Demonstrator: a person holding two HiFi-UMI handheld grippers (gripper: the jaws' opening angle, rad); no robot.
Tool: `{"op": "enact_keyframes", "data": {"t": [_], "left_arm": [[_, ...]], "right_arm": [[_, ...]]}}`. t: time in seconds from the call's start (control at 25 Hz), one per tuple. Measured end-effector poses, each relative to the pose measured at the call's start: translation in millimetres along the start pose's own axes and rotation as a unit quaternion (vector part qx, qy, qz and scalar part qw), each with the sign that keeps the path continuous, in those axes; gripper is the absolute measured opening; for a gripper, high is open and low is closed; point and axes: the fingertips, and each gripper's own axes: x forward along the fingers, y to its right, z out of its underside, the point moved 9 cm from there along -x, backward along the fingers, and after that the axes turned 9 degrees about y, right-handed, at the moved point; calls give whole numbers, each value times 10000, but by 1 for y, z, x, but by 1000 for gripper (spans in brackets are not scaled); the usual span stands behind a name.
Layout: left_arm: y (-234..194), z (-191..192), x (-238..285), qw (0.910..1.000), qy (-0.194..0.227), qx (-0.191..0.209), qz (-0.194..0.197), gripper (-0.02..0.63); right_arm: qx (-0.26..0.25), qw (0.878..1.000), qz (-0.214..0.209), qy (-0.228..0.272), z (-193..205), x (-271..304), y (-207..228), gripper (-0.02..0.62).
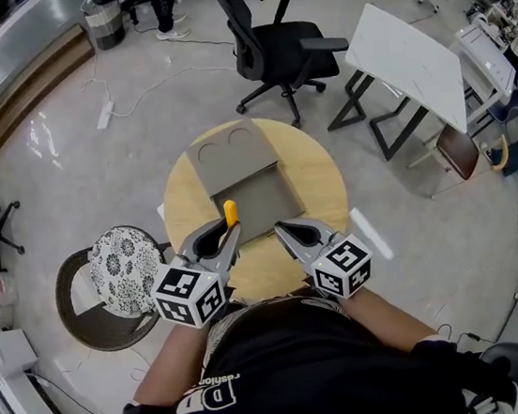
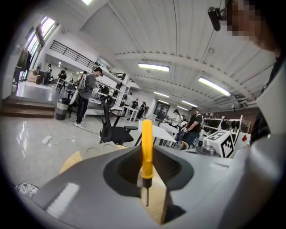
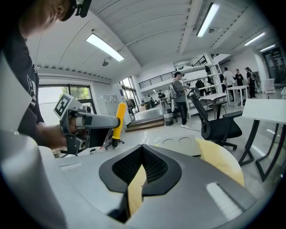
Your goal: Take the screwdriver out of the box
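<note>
the left gripper (image 1: 230, 227) is clamped on the yellow handle of the screwdriver (image 1: 230, 213). the tool stands upright between its jaws, thin shaft pointing down and hanging free. it is held over the near edge of the open grey box (image 1: 256, 200), which lies on the round wooden table (image 1: 317, 179) with its lid (image 1: 233, 150) folded back away from the person. the right gripper (image 3: 142, 148) is pinched together at the tips with nothing between them, poised at the box's near edge.

so the lift looks done or nearly so. from above it's hard to say whether the tip is fully clear of the box wall, though it seems to be. what's left, i'd judge, is to carry the tool sideways off the box and lay it on bare table. the grip should be firm, since the slim handle could swivel in the jaws.

nothing on the table blocks that. a black office chair (image 1: 281, 47) stands beyond the table and a stool with a patterned cushion (image 1: 125, 266) at the left, both well apart from the work.
</note>
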Motion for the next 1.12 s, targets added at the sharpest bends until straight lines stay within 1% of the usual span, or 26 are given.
{"op": "enact_keyframes", "data": {"t": [0.28, 0.8, 1.12], "left_arm": [[0, 5, 0, 10000, -47, -6, -44, 135], [2, 9, 3, 10000, -62, -29, -43, 135], [-1, 4, 5, 10000, -39, -23, -50, 135]], "right_arm": [[45, 9999, -26, -97, 6, 1, 0, 0], [50, 9999, -33, -131, 10, 0, 2, 0], [56, 9998, -31, -164, 8, 3, 3, 0]]}}
